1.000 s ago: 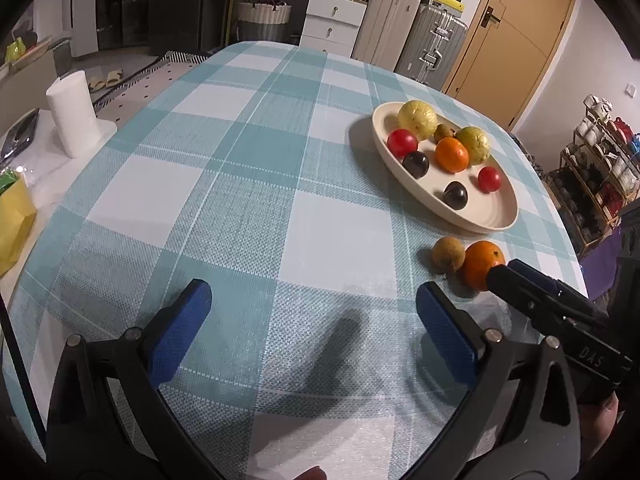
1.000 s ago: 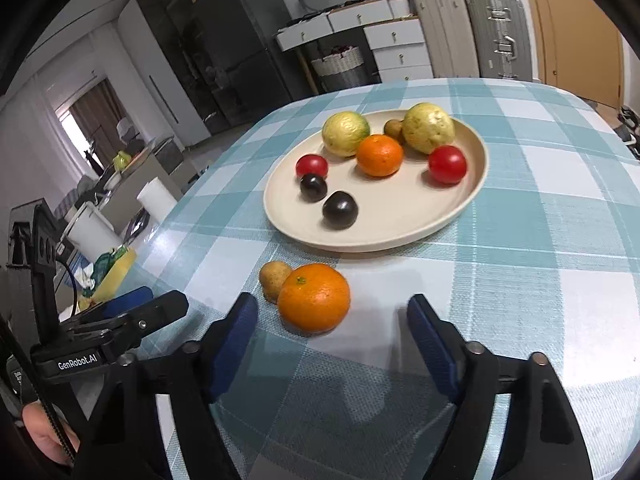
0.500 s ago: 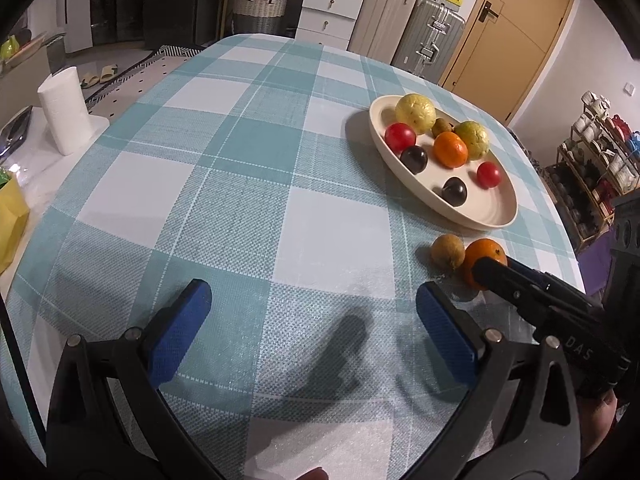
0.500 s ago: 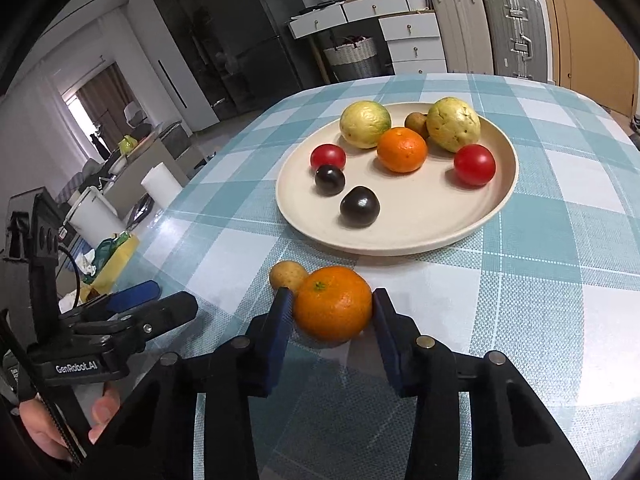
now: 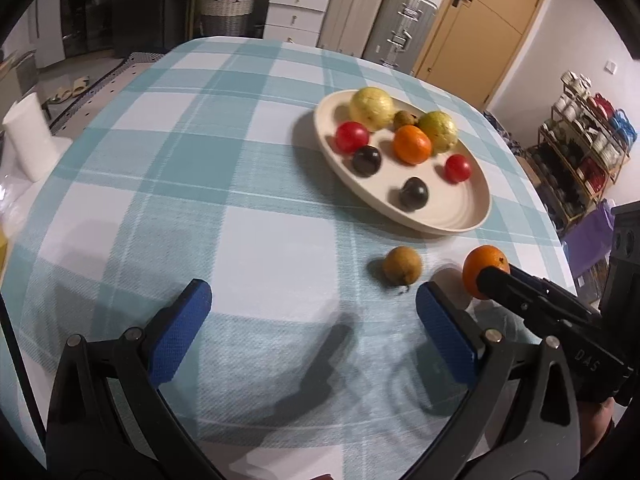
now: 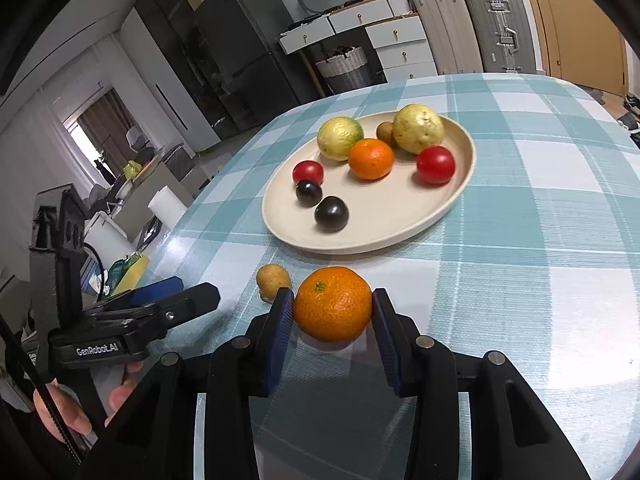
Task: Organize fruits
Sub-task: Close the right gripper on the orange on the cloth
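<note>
My right gripper [image 6: 333, 312] is shut on an orange [image 6: 333, 304] and holds it just above the checked tablecloth, in front of the beige plate [image 6: 404, 232]. The same orange [image 5: 482, 266] shows in the left wrist view, lifted at the right. A small brown fruit [image 6: 273, 279] lies on the cloth left of it; in the left wrist view it [image 5: 402, 269] is ahead of my right fingertip. The plate [image 5: 460, 220] holds several fruits: yellow-green ones, an orange, red and dark ones. My left gripper [image 5: 312, 328] is open and empty over the cloth.
A white paper roll [image 5: 26, 136] stands off the table's left side. Suitcases [image 5: 400, 28], drawers and a wicker basket [image 5: 226, 14] stand behind the table. A shelf of cups [image 5: 588, 148] is at the right. The table edge runs close by the right gripper.
My right gripper closed on the orange and lifted it slightly off the cloth. The left gripper stayed open, and its view moved a little nearer to the plate.
</note>
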Demonstrator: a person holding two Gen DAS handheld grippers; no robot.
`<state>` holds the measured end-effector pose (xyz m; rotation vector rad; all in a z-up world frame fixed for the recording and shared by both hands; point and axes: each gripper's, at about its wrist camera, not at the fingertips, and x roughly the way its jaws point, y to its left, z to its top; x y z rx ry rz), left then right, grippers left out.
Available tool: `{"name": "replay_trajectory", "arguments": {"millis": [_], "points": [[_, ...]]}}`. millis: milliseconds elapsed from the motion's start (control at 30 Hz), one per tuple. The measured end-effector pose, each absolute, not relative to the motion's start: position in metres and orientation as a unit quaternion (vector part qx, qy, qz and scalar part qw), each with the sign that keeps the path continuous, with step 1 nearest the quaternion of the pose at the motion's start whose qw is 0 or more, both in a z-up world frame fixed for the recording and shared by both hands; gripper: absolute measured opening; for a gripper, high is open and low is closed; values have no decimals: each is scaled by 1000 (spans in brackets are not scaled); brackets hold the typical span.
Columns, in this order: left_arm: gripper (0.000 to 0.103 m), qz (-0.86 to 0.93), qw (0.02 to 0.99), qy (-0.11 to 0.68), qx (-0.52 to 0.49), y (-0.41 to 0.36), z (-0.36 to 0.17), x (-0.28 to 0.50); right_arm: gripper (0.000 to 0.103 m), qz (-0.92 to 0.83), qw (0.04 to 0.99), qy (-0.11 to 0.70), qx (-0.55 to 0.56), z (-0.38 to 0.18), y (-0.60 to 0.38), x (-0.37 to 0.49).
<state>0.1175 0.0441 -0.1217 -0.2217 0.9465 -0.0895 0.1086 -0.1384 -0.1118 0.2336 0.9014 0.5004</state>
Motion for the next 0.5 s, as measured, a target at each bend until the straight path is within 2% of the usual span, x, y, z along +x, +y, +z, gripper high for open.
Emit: {"name": "replay_trajectory", "arguments": {"millis": [500], "points": [[102, -66, 881, 464, -58, -2, -127, 144, 40, 215, 873, 417, 137, -104, -179, 100]]}}
